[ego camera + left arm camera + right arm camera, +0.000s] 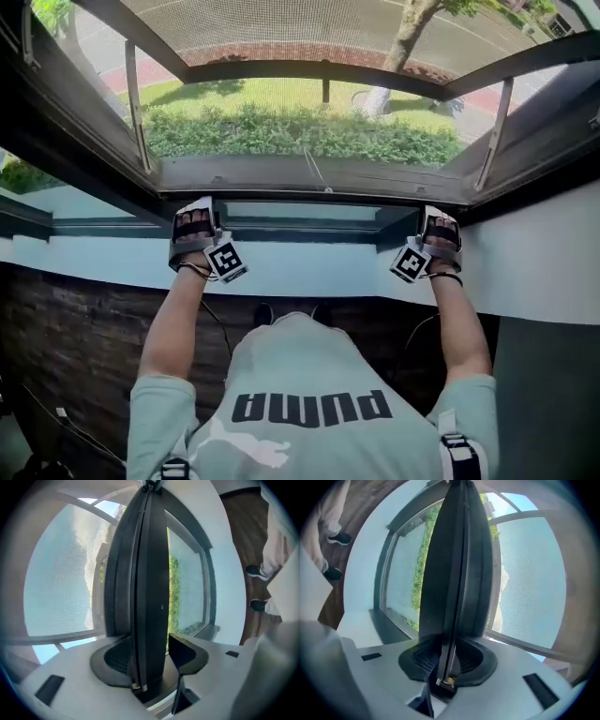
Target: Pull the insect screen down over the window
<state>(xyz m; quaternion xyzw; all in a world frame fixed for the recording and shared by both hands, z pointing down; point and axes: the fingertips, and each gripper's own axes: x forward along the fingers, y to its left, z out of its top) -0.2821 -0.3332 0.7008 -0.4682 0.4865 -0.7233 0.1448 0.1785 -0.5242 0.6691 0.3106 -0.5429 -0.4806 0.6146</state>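
The insect screen's dark bottom bar (309,178) runs across the window opening, just above the sill, with the mesh (281,112) stretched above it. My left gripper (194,230) is at the bar's left end and my right gripper (439,234) at its right end. In the left gripper view the bar (150,597) stands between the jaws of the left gripper (150,653), whose pads lie against both its sides. In the right gripper view the right gripper (447,660) is shut on a thin lip of the bar (459,573). Mesh (61,583) (529,583) shows beside the bar.
A white sill (309,267) lies right under the grippers, with a dark brick wall (84,337) below it. Metal window stays (134,103) (495,131) slant at both sides of the opening. A hedge (300,136) and a lawn are outside.
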